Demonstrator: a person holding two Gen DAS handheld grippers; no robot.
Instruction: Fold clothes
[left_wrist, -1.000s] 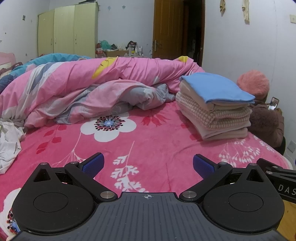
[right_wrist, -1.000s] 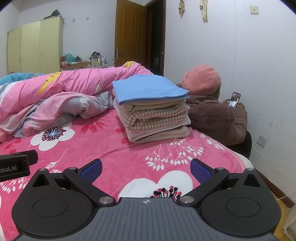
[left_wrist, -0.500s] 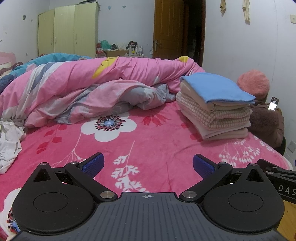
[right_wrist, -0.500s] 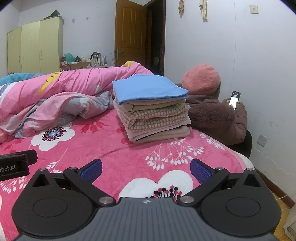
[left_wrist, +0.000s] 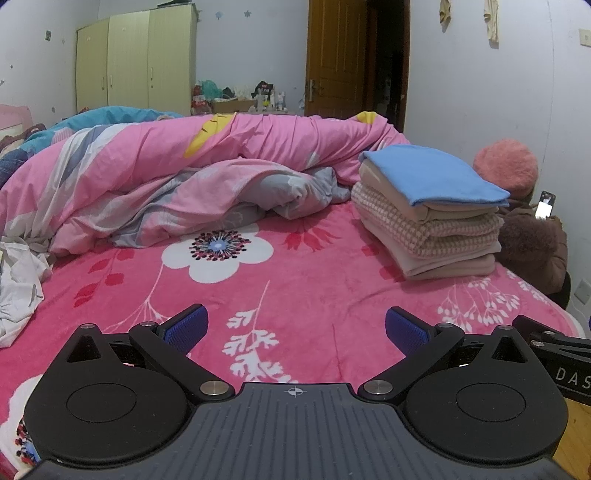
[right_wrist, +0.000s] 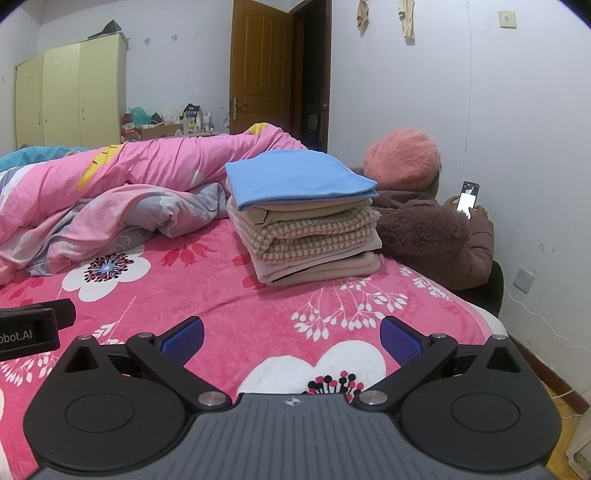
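Folded clothes stack (right_wrist: 306, 218) beyond right claw (right_wrist: 291, 338) (spread, empty)

Folded garments, one stack (right_wrist: 310, 225): four visible layers, blue on top. Loose white garment (left_wrist: 18, 280): one. Quilt (left_wrist: 184, 177), pink: one. Bed (left_wrist: 295, 295): one. Wardrobe (left_wrist: 133, 59), three doors: one. Seated person (right_wrist: 424, 221) with phone (right_wrist: 467, 197): one each.

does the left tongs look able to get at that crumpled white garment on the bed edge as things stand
Probably yes. The left tongs are open and empty, and only bare pink blanket lies between them and the white garment off to their left; nothing blocks the way.
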